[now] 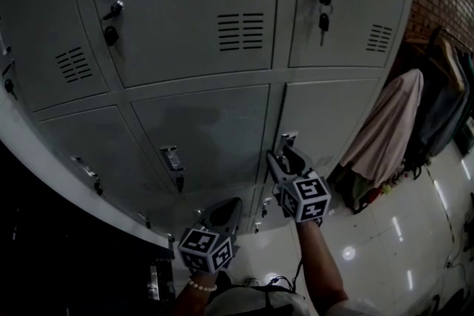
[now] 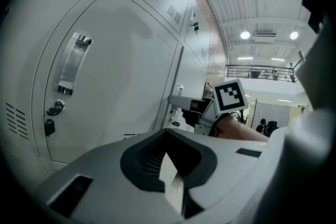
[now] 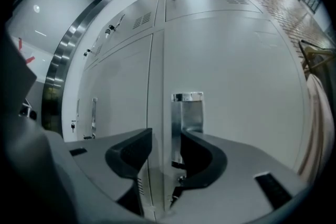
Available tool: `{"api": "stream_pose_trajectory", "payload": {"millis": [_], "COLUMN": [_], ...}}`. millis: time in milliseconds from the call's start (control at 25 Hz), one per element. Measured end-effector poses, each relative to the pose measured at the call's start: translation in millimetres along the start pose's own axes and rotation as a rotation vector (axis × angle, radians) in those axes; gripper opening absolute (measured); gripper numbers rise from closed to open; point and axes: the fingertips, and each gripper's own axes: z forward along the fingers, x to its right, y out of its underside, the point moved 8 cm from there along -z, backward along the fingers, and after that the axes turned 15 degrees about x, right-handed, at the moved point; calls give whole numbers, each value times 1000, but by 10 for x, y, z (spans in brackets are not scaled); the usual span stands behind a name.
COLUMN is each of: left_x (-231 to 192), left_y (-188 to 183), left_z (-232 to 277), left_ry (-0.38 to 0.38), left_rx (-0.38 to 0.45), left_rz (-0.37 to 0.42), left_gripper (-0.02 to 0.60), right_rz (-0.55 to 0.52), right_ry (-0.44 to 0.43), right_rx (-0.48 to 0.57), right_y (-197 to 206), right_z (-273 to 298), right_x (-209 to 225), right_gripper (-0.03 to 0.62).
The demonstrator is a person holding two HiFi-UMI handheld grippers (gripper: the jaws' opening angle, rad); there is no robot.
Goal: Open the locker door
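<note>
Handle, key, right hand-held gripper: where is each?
Handle [image 3: 187, 113]: right gripper view, on its chrome face.
Key [image 1: 324, 21]: head view, on the hanging key under the upper lock.
Right hand-held gripper [image 3: 167, 131]: right gripper view, midway between its open jaws.

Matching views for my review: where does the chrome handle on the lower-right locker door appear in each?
Head view: chrome handle lower centre, at the tips of the right gripper.
Left gripper view: small, mid-frame, just above the right gripper.
Right gripper view: centre, between the open jaws.
Shared landmark: the vertical seam left of it.
</note>
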Motion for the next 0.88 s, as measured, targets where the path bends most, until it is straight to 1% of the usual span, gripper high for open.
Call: {"api": "stream_pose_trajectory", "payload": {"millis": [400, 520, 560, 680, 880], "left_x": [131, 202, 208, 196, 153], "left_y": [91, 81, 79, 71, 108], "left_z": [102, 149, 156, 162, 178], "left_ry": [40, 64, 65, 60, 48], "left_rx": [-20, -18, -17, -15, -22], "left_rz": [-16, -1, 1, 1, -13], "left_gripper": [-8, -8, -8, -8, -8], "right_rz": [-28, -34, -37, -40, -56], "right_ry": [13, 24, 30, 47, 55], "right_rx": [28, 25, 21, 6, 9], "right_y": [-87, -90, -87, -77, -107], "right_z": [-354, -400, -403, -407, -432], "right_x": [-115, -115, -117, -117, -125], "right_gripper": [191, 160, 156, 115, 115]}}
